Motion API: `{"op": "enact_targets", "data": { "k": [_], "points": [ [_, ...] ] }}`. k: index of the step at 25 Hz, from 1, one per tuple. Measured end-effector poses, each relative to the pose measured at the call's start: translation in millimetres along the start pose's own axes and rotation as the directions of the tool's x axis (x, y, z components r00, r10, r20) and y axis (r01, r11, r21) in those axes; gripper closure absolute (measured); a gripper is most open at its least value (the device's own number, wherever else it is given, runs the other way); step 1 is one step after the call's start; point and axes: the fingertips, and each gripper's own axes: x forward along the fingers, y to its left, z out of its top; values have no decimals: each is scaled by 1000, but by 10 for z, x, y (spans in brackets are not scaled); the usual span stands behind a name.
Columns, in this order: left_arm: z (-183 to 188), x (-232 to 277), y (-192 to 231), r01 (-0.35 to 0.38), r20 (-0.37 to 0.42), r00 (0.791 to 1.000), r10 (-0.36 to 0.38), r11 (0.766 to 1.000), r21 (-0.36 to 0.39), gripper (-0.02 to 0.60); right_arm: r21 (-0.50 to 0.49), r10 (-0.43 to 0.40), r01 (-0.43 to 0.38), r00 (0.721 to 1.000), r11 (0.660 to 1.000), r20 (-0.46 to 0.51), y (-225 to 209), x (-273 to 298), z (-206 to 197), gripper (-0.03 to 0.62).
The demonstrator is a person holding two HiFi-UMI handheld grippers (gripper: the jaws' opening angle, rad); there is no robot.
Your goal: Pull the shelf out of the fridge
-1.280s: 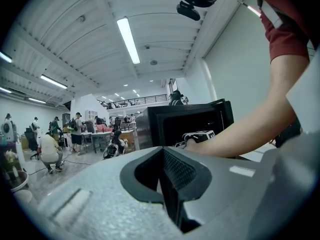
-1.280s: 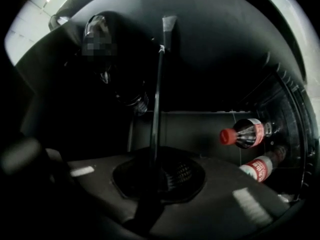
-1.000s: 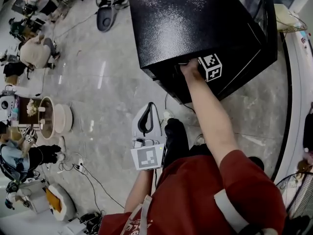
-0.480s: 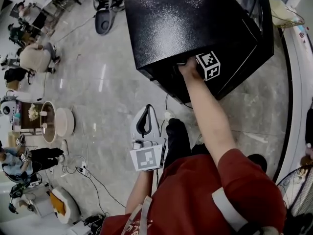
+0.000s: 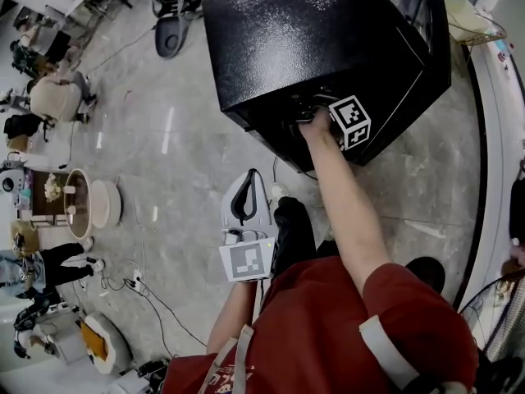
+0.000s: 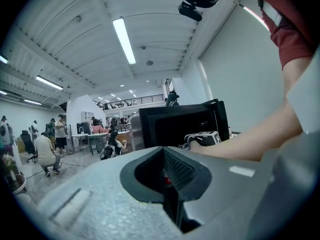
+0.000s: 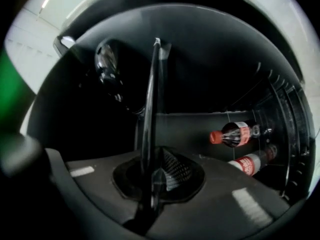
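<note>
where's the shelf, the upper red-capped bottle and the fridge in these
shelf (image 7: 148, 109), right gripper view, on its thin edge above the jaws
upper bottle (image 7: 243, 133), right gripper view, on its label
fridge (image 5: 303, 31), head view, on its black top

One fridge (image 5: 320, 48), at 12 o'clock in the head view. One shelf (image 7: 150, 99), edge-on in the right gripper view. Two bottles there: the upper bottle (image 7: 235, 134) at 3 o'clock, the lower bottle (image 7: 249, 163) at 4 o'clock. Two tongs: the left tongs (image 5: 244, 191) near the head view's centre, the right tongs (image 7: 154, 179) at 6 o'clock in their own view. Two marker cubes: the right cube (image 5: 351, 121) at 1 o'clock in the head view, the left cube (image 5: 248, 261) at 6 o'clock. At least two bystanders: the near bystander (image 5: 57, 261) at 8 o'clock, the far bystander (image 5: 57, 95) at 10 o'clock.
</note>
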Motion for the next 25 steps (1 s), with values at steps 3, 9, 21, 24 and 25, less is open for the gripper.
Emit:
{"op": "enact_targets", "data": {
  "k": [3, 9, 21, 24, 25],
  "points": [
    [-25, -6, -74, 18, 3, 1000, -18, 1000, -12, 575, -9, 16, -16, 1000, 1000, 3, 6, -201, 88, 583],
    [-32, -55, -95, 5, 12, 1000, -5, 1000, -23, 575, -9, 25, -25, 1000, 1000, -16, -4, -461, 71, 585],
    [9, -196, -275, -8, 27, 1000, 9, 999, -33, 575, -29, 28, -30, 998, 999, -64, 59, -1147, 179, 586],
    [5, -254, -339, -4, 42, 999, 5, 999, -43, 575, -23, 18, -20, 997, 1000, -75, 56, -1352, 220, 586],
    [1, -277, -348, -7, 41, 999, 9, 999, -48, 576, -23, 15, -17, 997, 1000, -79, 63, -1418, 233, 586]
  ]
}}
